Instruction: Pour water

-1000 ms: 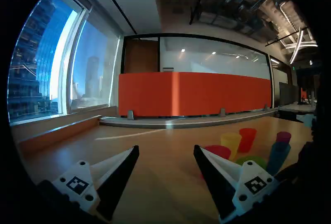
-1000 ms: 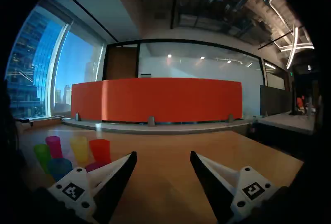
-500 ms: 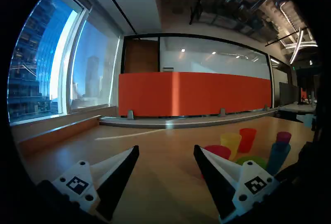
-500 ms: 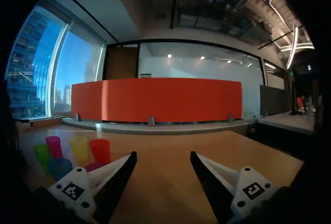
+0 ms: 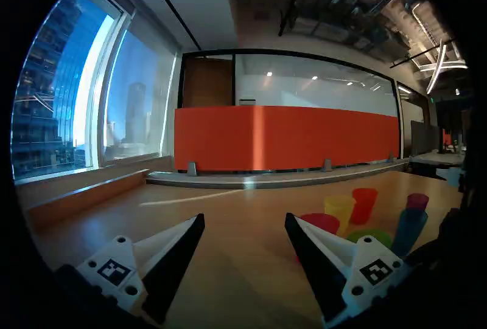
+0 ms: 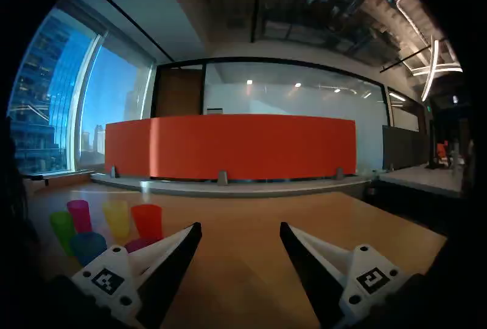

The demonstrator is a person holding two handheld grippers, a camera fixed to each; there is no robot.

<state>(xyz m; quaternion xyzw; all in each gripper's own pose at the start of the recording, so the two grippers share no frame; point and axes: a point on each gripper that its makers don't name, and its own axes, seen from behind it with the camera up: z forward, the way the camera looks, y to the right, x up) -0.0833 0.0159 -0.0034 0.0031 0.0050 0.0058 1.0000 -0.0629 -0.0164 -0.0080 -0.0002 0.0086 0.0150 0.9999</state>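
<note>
Left hand-held gripper point(image 5: 243, 216): hovers over wooden desk point(image 5: 231, 204), fingers spread wide, grips nothing. Right hand-held gripper point(image 6: 240, 225): same pose, spread, empty. Coloured cups point(image 5: 339, 207): stand upright in cluster on desk, ahead and right in left gripper view; same cups point(image 6: 117, 218) ahead and left in right gripper view, some partly hidden behind nearer finger. Orange partition point(image 5: 286, 137): runs along desk's far edge.

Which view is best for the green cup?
Right gripper view: the green cup stands nearly whole at the left of the cup cluster, with just its lower part behind the blue cup. In the left gripper view its rim peeks out beside that gripper's finger, and the body is hidden.
</note>
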